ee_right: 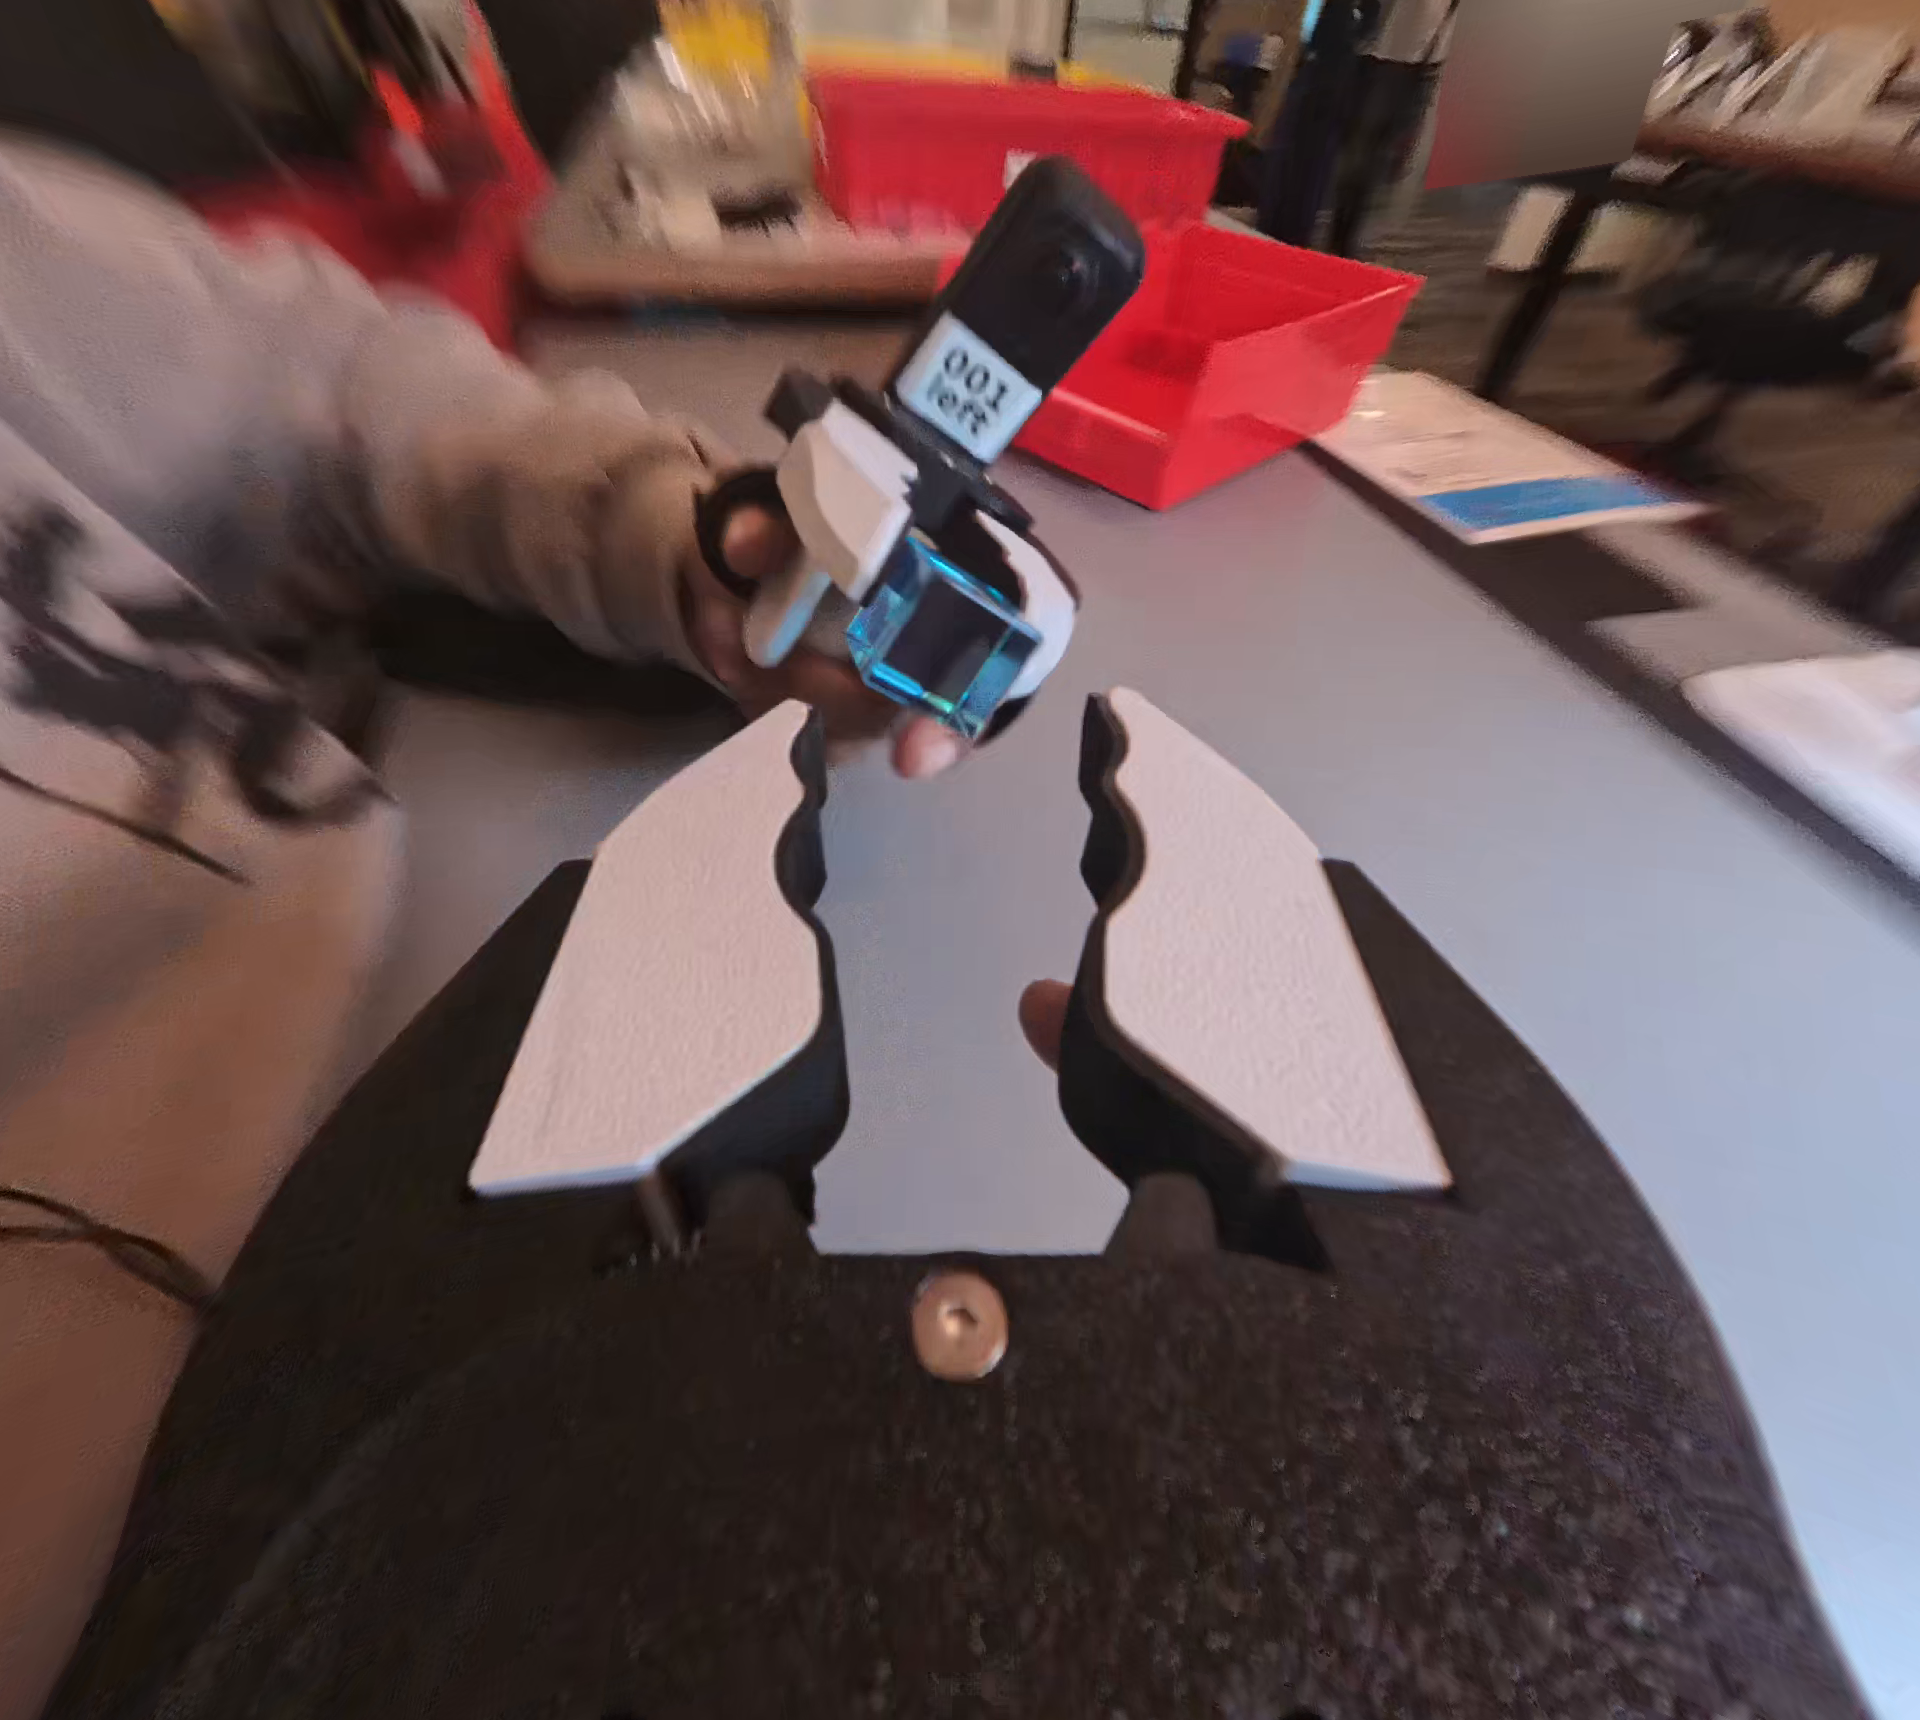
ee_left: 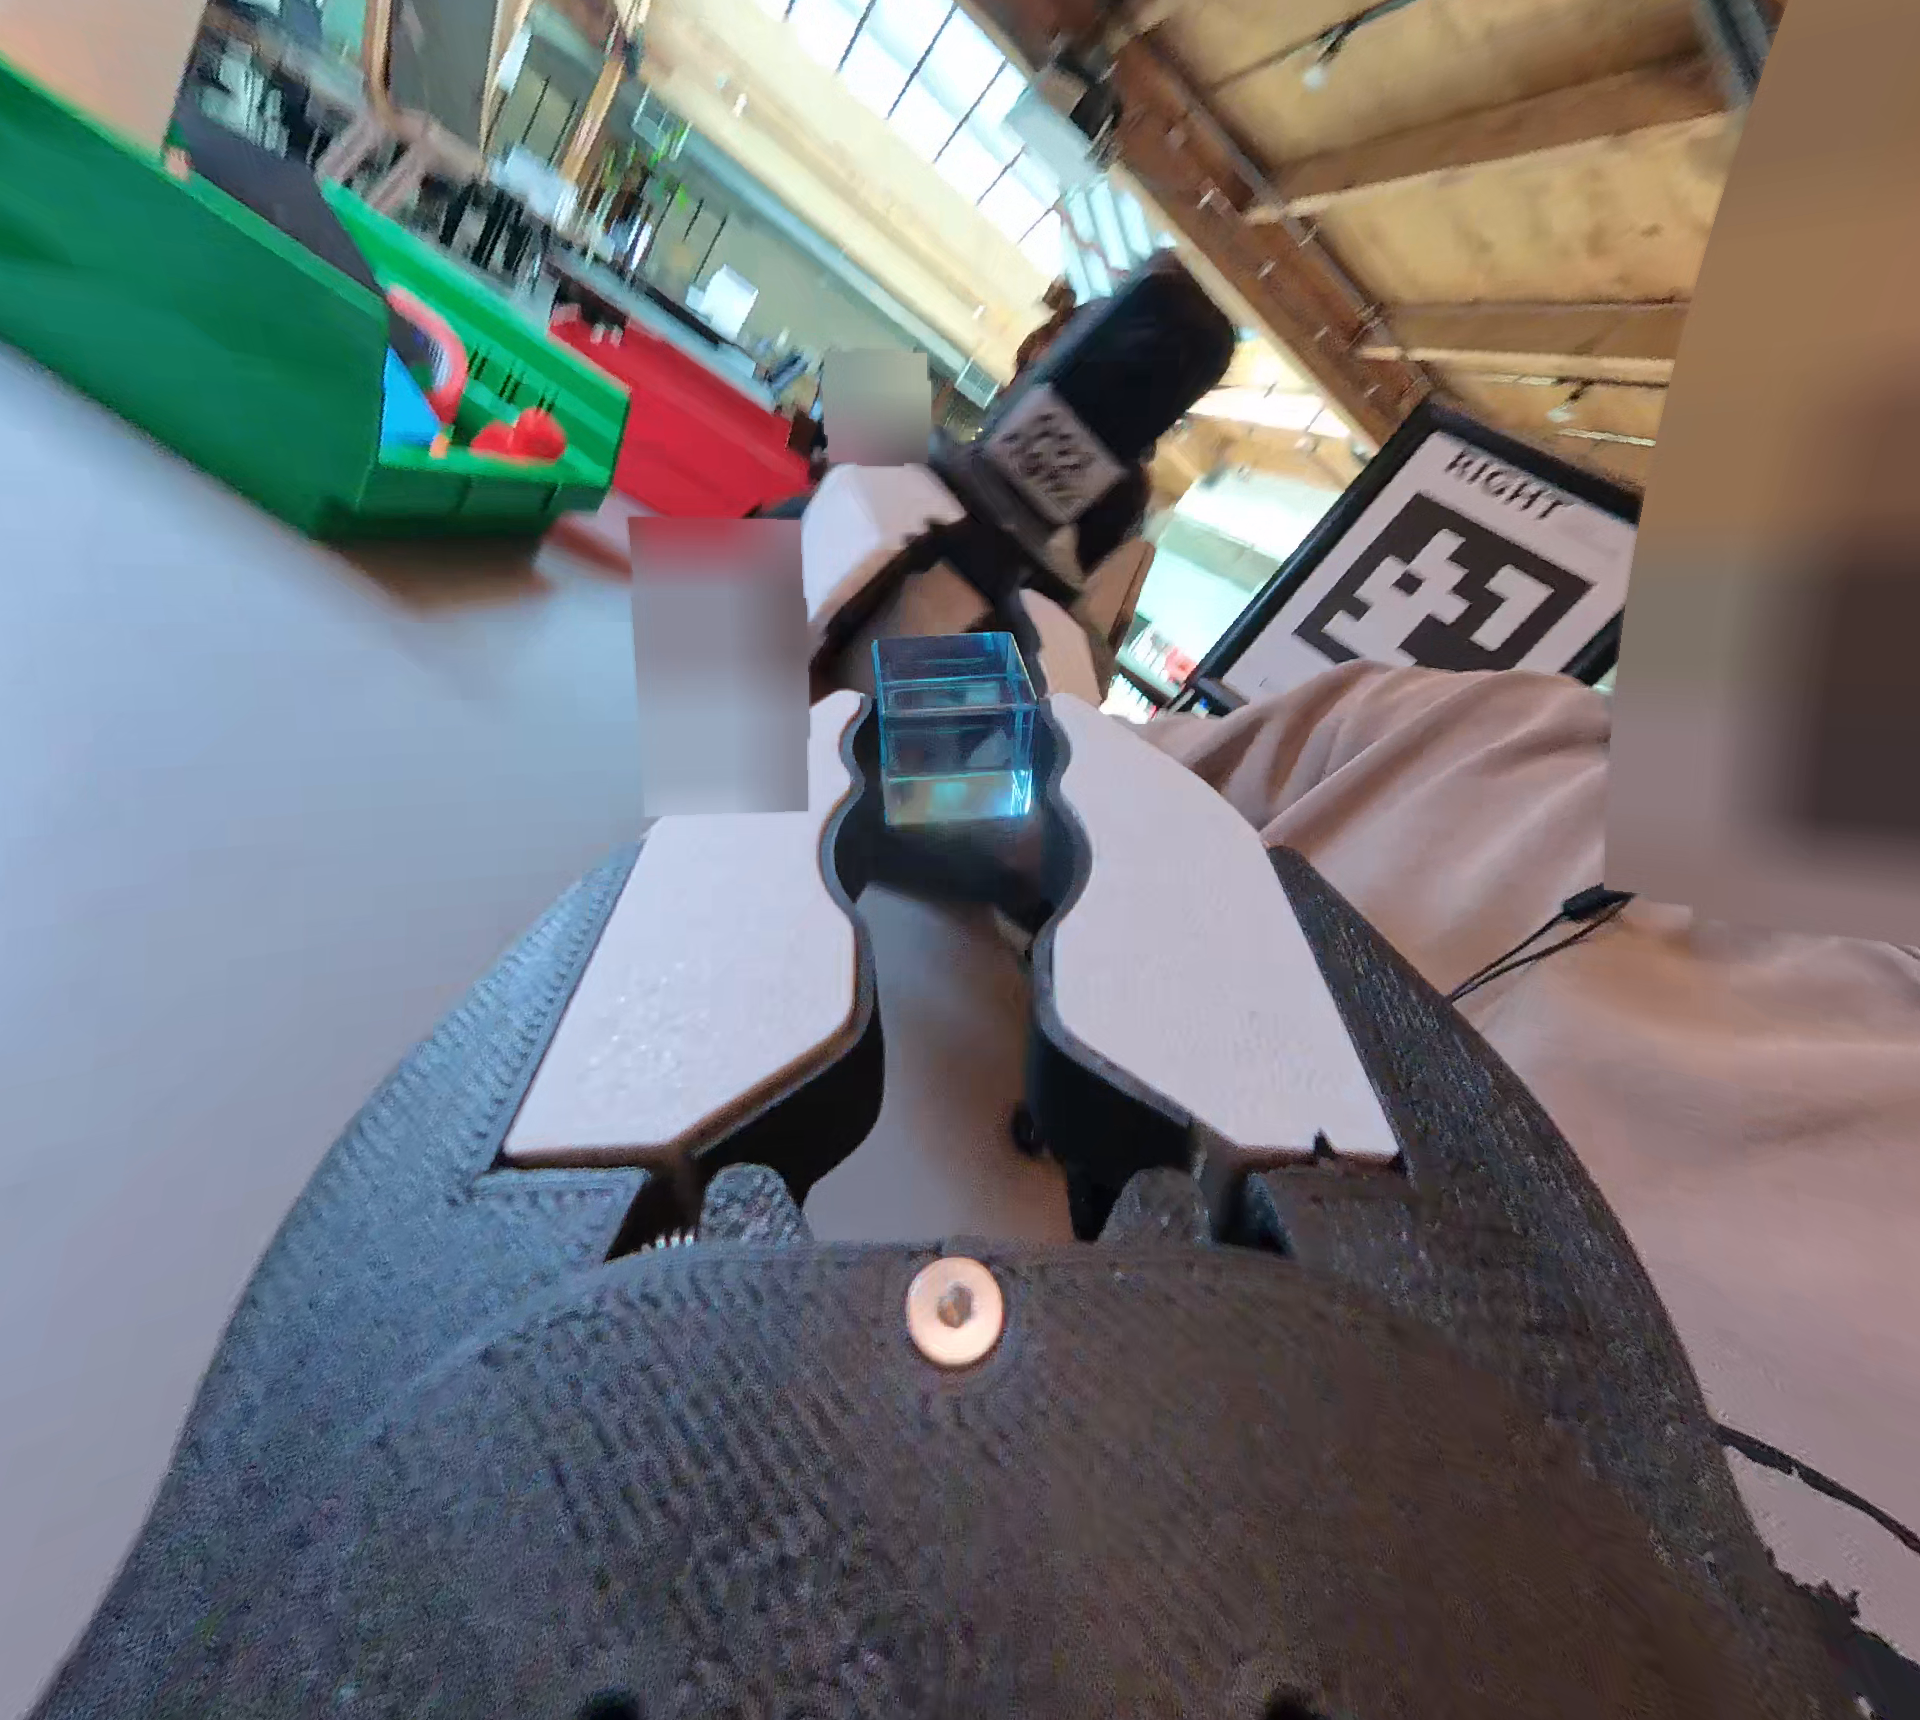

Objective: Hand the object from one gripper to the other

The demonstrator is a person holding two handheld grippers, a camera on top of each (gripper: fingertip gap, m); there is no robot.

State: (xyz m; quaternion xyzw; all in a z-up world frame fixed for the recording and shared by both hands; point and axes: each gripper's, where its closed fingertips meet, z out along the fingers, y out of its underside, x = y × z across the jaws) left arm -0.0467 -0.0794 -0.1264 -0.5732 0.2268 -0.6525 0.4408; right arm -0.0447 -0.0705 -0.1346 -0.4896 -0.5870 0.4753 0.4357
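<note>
A clear blue cube [ee_left: 954, 733] sits clamped between the tips of my left gripper [ee_left: 951, 720], which is shut on it and held up in the air. In the right wrist view the same cube [ee_right: 940, 647] shows in the left gripper's white fingers [ee_right: 847, 507], held by a hand in a grey sleeve. My right gripper [ee_right: 948, 720] is open and empty, its tips just below and in front of the cube, a short gap away. In the left wrist view the right gripper [ee_left: 935, 558] shows blurred just beyond the cube.
A grey table [ee_right: 1351, 735] lies below both grippers. Red bins [ee_right: 1195, 361] stand at its far side, with papers [ee_right: 1507, 465] to the right. In the left wrist view a green bin [ee_left: 312, 340] with toys and a red bin [ee_left: 707, 434] stand at the left.
</note>
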